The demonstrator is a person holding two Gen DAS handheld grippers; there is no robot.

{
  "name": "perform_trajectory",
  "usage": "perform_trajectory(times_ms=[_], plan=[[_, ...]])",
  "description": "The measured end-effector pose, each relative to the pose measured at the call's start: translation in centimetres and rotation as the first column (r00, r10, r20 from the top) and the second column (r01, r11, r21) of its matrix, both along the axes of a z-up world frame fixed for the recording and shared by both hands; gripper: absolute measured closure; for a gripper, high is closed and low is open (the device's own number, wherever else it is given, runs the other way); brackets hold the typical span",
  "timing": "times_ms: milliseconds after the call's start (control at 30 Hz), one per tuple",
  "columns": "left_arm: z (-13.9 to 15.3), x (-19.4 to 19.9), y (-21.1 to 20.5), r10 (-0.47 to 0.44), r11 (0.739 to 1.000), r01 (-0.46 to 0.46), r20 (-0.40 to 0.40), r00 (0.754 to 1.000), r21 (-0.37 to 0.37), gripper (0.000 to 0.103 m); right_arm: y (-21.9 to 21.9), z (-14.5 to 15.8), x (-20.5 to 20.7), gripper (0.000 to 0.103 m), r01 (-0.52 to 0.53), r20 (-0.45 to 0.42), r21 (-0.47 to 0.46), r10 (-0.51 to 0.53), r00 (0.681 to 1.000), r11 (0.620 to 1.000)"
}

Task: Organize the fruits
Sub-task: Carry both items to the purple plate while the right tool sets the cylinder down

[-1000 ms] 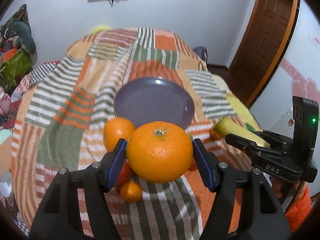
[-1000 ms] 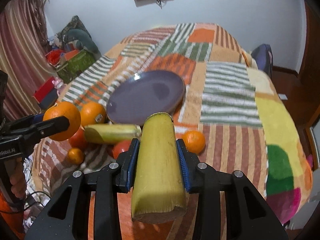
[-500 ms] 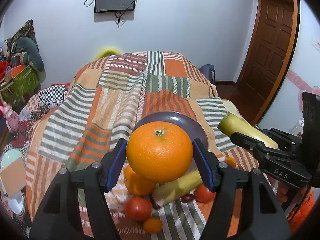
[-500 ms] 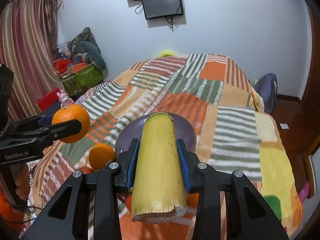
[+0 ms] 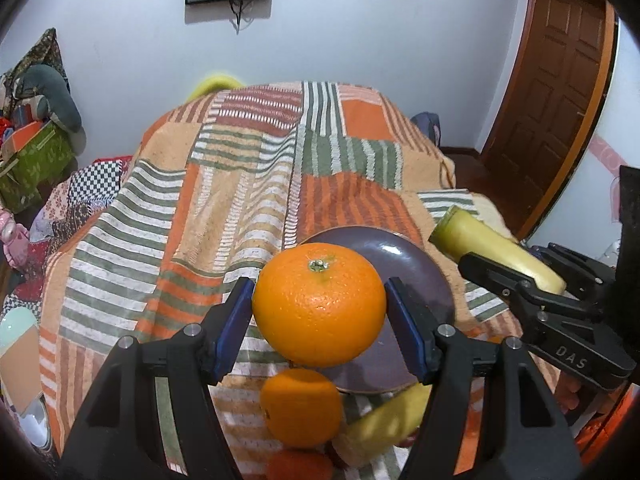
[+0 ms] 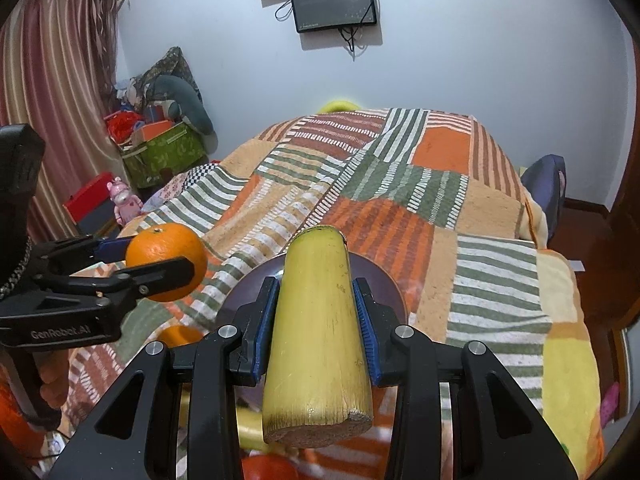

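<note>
Left gripper (image 5: 320,304): both blue pads tight against an orange (image 5: 319,303), stem end up, held in the air over the near rim of the purple plate (image 5: 416,264). Right gripper (image 6: 316,320): clamped on a yellow-green stalk (image 6: 320,336), cut end toward the camera, held above the plate (image 6: 248,292).

Left view only: a second orange (image 5: 301,408) lies on the blanket (image 5: 240,200) just beside the plate's near rim, with a blurred yellow piece (image 5: 384,424) to its right and a red-orange fruit (image 5: 300,465) at the bottom edge. The right gripper (image 5: 516,276) and the stalk (image 5: 492,246) show from the side, to the right of the plate. A brown door (image 5: 560,100) stands at the right.

Right view only: the left gripper (image 6: 156,260) seen side-on with the orange (image 6: 166,262), well left of the stalk; a striped curtain (image 6: 52,100) and green box (image 6: 164,156) at the left; two wall screens (image 6: 334,0). The second orange (image 6: 180,336) is half hidden behind the finger; a red fruit (image 6: 268,468) is at the bottom.
</note>
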State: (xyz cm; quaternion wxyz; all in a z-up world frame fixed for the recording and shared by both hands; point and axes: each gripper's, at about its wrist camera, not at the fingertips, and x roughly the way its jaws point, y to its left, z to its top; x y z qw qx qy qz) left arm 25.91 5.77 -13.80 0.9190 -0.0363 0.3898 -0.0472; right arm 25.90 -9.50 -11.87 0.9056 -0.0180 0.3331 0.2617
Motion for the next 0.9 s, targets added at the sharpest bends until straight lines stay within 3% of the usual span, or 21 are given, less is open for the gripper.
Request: perform_trajectory(times_ms=[400, 900], plan=[[-4.4, 5.2, 1.3, -0.041, 0.999, 0.039, -0.134, 0.990, -0.017, 0.037, 2.4, -3.9, 3.9, 0.069, -0.009, -0.092, -0.059, 0.003, 0.996, 0.998], [-7.4, 7.7, 0.8, -0.073, 0.997, 0.071, -0.232, 0.970, -0.018, 0.037, 3.4, -6.9, 6.0, 0.069, -0.035, -0.210, -0.091, 0.015, 0.978, 0.995]])
